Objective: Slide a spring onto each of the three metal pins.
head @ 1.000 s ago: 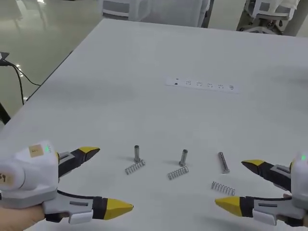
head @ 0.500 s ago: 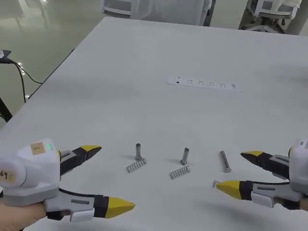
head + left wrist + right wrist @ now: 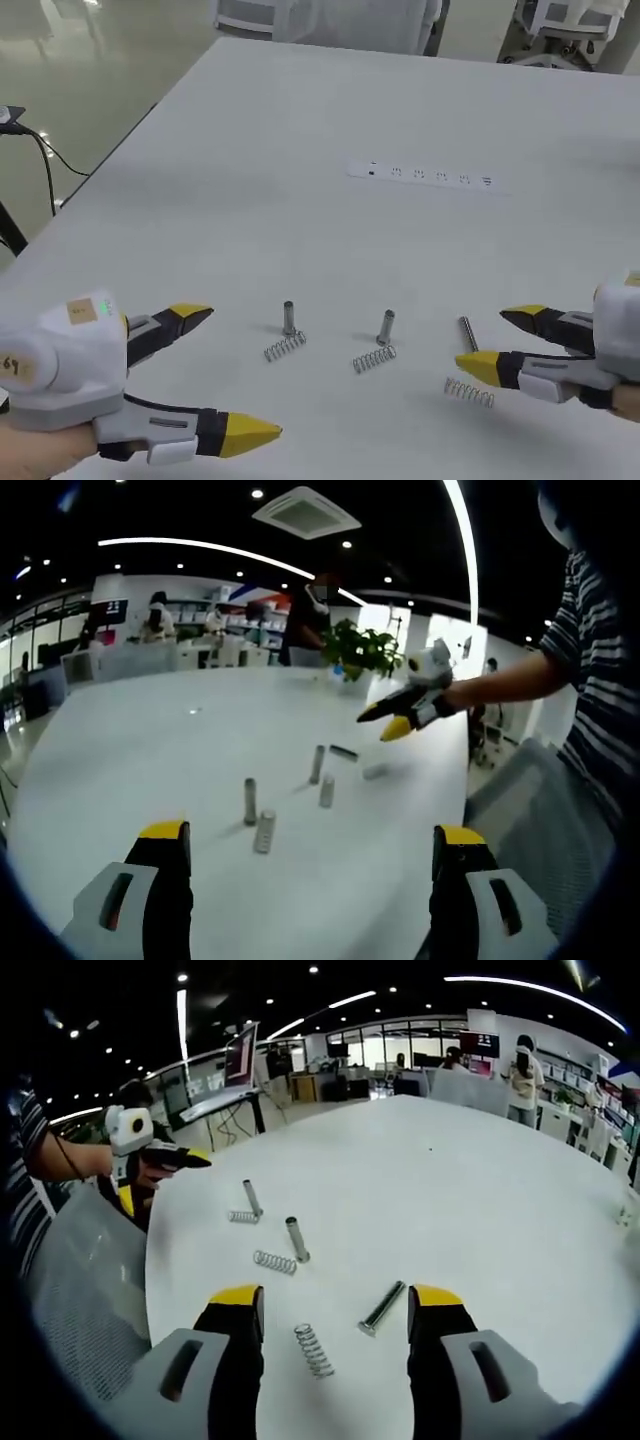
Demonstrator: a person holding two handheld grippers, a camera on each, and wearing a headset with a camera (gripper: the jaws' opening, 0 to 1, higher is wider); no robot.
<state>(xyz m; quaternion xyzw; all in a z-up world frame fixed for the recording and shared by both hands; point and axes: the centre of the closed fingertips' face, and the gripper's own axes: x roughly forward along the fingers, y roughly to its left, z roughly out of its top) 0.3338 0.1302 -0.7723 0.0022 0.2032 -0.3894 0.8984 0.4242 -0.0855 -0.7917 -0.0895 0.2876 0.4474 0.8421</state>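
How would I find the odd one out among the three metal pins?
On the white table, find the row of three pins nearer than the power strip. Take the right-hand pin, just ahead of the right gripper: it lies on its side, while the middle pin and left pin stand upright.

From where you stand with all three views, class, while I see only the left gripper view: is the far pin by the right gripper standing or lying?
Observer: Lying. In the right gripper view the far pin rests on its side, just ahead of the right gripper.
Operator: Is its spring on it?
Observer: No, the spring lies loose beside it, not touching.
Operator: Is that gripper holding anything?
Observer: No, its jaws stand open and empty.
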